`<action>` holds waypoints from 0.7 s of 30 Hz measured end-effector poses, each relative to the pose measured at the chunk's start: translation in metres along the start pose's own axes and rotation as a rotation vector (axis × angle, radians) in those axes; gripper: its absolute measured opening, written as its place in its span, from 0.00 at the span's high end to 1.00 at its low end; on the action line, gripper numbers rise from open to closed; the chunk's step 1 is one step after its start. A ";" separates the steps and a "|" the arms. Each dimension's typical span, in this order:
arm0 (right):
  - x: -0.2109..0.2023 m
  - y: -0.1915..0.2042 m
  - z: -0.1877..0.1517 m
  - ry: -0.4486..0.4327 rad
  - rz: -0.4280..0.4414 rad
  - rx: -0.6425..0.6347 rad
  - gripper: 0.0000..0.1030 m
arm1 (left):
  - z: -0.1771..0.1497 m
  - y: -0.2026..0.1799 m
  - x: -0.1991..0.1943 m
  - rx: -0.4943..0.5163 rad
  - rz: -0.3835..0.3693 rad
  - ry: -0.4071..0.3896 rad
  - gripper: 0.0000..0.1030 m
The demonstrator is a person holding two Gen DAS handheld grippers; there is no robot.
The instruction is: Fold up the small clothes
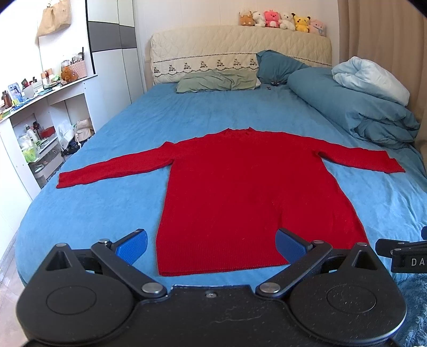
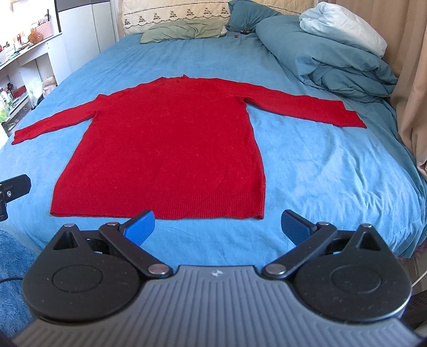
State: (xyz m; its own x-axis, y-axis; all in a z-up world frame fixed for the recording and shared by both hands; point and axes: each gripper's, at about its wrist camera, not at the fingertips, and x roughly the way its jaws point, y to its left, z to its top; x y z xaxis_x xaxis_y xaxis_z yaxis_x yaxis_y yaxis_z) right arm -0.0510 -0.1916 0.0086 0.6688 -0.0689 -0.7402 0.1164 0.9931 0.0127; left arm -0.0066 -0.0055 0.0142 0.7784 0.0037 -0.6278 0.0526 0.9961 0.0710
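Blue sheet on the bed [image 1: 112, 149], green pillow [image 1: 217, 81] at the head edge, teal pillow [image 1: 277, 66] beside it. Rolled duvet [image 1: 355, 106] along the right edge. Plush toys [image 1: 283, 20] line the headboard [image 1: 240, 45]; cluttered white shelves [image 1: 40, 106] left.

Red sweater [image 1: 240, 186] lies flat on blue bed [image 1: 106, 213], left gripper [image 1: 212, 247] jaws apart.

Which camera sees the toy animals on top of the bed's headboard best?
The left wrist view: the row of plush toys sits on the headboard. The right wrist view cuts off the headboard's top edge, so no toys appear there.
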 end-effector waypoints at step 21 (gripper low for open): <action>-0.002 0.002 0.001 0.000 0.004 -0.002 0.00 | -0.002 0.003 -0.001 -0.010 -0.004 -0.002 0.00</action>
State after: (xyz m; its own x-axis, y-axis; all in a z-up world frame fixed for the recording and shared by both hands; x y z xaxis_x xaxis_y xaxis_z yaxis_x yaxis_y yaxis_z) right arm -0.0512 -0.1899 0.0104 0.6694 -0.0651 -0.7401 0.1124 0.9936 0.0142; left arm -0.0086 -0.0023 0.0133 0.7795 -0.0003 -0.6264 0.0493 0.9969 0.0609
